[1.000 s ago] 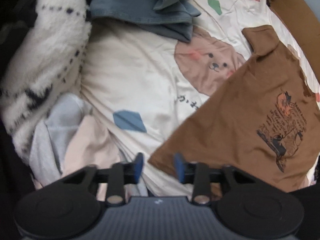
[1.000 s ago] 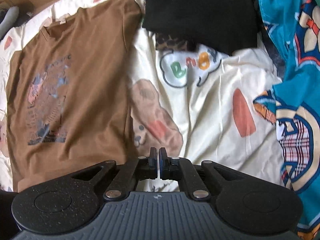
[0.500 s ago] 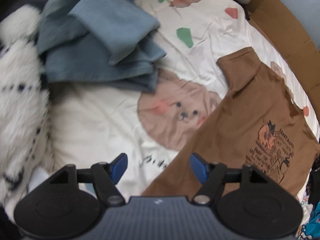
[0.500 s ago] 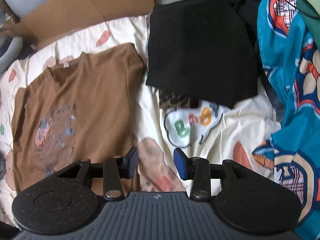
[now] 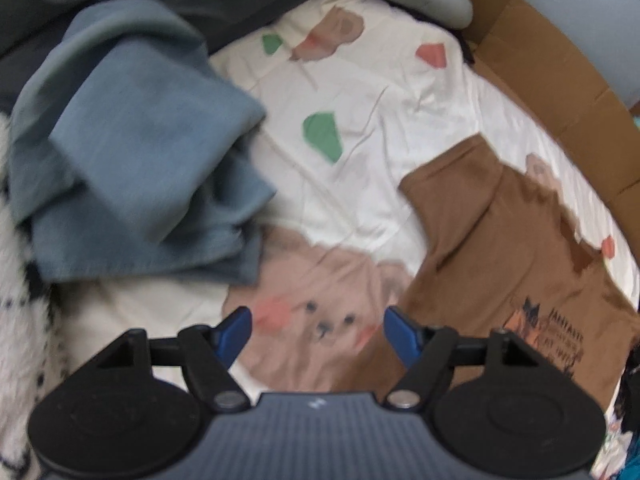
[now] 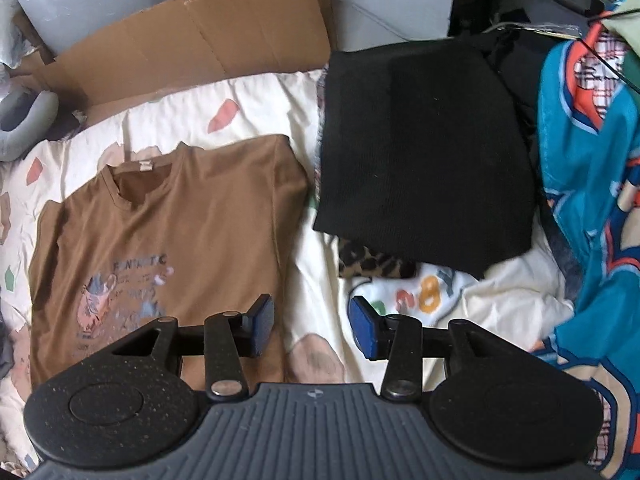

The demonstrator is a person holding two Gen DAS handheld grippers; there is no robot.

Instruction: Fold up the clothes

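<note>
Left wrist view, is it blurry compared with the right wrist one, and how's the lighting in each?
Left wrist view: motion-smeared, the blue-grey garment and the brown T-shirt print soft, light dim and flat. Right wrist view: sharper, the shirt's neck label is visible, brighter daylight, yet the black folded garment loses detail in darkness. Both bend straight edges, as on the cardboard.

T-shirt (image 6: pixel 168 220) flat on bedsheet (image 6: pixel 320 292) | folded garment (image 6: pixel 424 152) to its right | cardboard (image 6: pixel 192 36) behind
</note>
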